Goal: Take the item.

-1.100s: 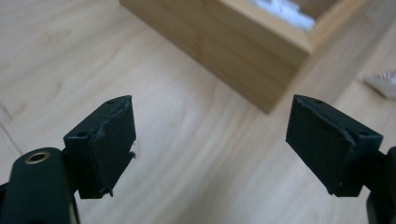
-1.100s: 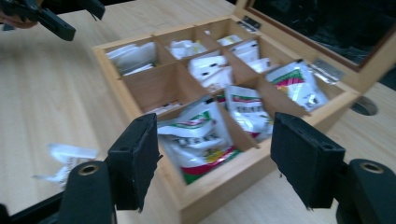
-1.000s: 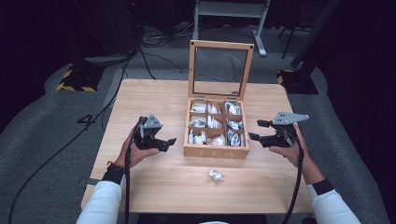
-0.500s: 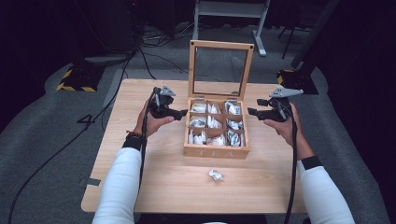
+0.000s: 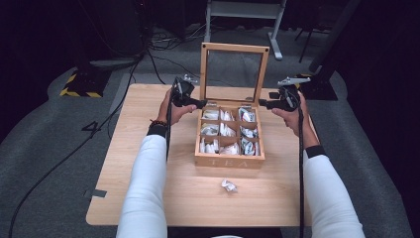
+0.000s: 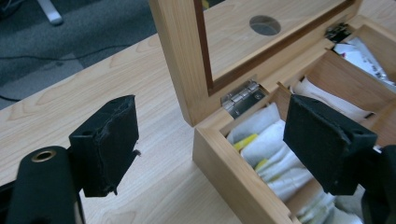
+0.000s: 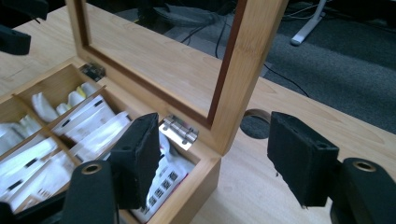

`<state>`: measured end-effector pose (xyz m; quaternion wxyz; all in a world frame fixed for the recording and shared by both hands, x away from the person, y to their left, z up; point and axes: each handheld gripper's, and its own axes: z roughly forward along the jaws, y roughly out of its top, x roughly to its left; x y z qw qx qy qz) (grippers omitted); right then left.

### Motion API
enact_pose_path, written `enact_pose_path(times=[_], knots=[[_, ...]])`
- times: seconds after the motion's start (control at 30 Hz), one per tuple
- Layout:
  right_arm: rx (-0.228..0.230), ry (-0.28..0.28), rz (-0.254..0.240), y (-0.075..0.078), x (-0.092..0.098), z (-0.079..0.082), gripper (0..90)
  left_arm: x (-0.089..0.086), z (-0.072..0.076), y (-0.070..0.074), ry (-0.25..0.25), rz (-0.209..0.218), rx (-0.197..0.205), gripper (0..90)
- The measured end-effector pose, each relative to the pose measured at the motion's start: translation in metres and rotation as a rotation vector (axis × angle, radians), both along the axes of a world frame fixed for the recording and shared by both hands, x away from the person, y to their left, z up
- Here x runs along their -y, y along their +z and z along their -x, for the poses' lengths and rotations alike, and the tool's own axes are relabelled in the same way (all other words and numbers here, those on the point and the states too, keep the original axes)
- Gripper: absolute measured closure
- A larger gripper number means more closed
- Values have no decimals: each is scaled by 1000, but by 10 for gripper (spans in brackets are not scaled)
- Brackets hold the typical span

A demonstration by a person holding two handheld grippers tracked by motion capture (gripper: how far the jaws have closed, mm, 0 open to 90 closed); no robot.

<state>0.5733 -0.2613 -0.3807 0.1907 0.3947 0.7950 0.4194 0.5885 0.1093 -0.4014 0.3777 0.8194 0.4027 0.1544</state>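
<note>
A wooden tea box (image 5: pixel 229 161) stands mid-table, its windowed lid (image 5: pixel 235 48) upright at the back and its compartments full of white tea bags (image 5: pixel 223 130). My left gripper (image 5: pixel 198 104) is at the box's rear left corner. In the left gripper view it (image 6: pixel 210 135) is open; the lid's post (image 6: pixel 177 56) and a hinge (image 6: pixel 240 97) lie between the pads, untouched. My right gripper (image 5: pixel 262 104) is at the rear right corner. It (image 7: pixel 217 149) is open too, astride the other lid post (image 7: pixel 238 70) and hinge (image 7: pixel 179 130).
One loose tea bag (image 5: pixel 228 185) lies on the light wooden table (image 5: pixel 198 198) in front of the box. A round hole (image 7: pixel 254 126) in the tabletop sits just behind the box's right corner. Cables run over the grey floor beyond the table.
Both hands have moved away from the person, from beside the box's front half to its two rear corners at the foot of the lid. The box and loose tea bag stayed put.
</note>
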Motion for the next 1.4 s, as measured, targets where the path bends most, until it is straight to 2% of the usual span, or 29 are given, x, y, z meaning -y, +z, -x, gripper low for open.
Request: enact_pose_path(times=[0.1, 0.17, 0.27, 0.33, 0.43, 0.5, 0.57, 0.63, 0.67, 0.7, 0.73, 0.77, 0.83, 0.9, 0.93, 0.97, 1.13, 1.2, 1.3, 1.4], knots=[[-6, -7, 31, -2, -6, -10, 347, 5, -7, -1, 3, 5, -8, 183], [-20, -15, 20, -4, -9, -16, 347, 7, -12, -1, 9, 11, -8, 185], [-39, -27, -2, -9, -14, -28, 358, 8, -22, -1, 17, 56, -35, 189], [-53, -37, -22, -12, -16, -33, 361, 7, -25, -1, 33, 58, -32, 194], [-62, -42, -12, -16, -19, -39, 363, 5, -30, -1, 53, 56, -44, 199], [-68, -51, -17, -18, -20, -42, 365, 7, -33, -1, 48, 77, -45, 200], [-80, -48, -22, -20, -21, -44, 369, 11, -35, -2, 36, 71, -56, 207], [-79, -41, -26, -21, -22, -44, 384, 14, -35, -2, 31, 71, -51, 212], [-83, -20, -45, -20, -25, -45, 405, 18, -34, 1, 12, 92, -44, 255], [-83, -20, -45, -20, -25, -45, 405, 18, -34, 1, 12, 92, -44, 260], [-87, -20, -43, -19, -26, -45, 407, 20, -33, 2, -11, 102, -37, 260], [-79, -24, -13, -18, -28, -46, 411, 25, -32, 3, -7, 94, -32, 250], [-80, -27, -3, -17, -29, -45, 416, 26, -32, 3, 0, 84, -30, 255], [-78, -26, -2, -17, -29, -45, 421, 25, -32, 3, 13, 93, -32, 277], [-78, -31, -6, -16, -28, -45, 440, 22, -32, 4, 20, 115, -35, 330], [-82, -33, -9, -16, -28, -44, 443, 21, -32, 5, 22, 119, -36, 339], [-75, -35, -12, -13, -28, -42, 443, 22, -29, 9, 25, 95, -30, 356], [-67, -35, -26, -11, -26, -41, 456, 20, -28, 12, 28, 91, -27, 393], [-59, -34, -56, -6, -23, -38, 463, 18, -25, 15, 25, 96, -26, 429], [-55, -24, -56, -1, -22, -35, 480, 16, -21, 20, 22, 104, -21, 450]])
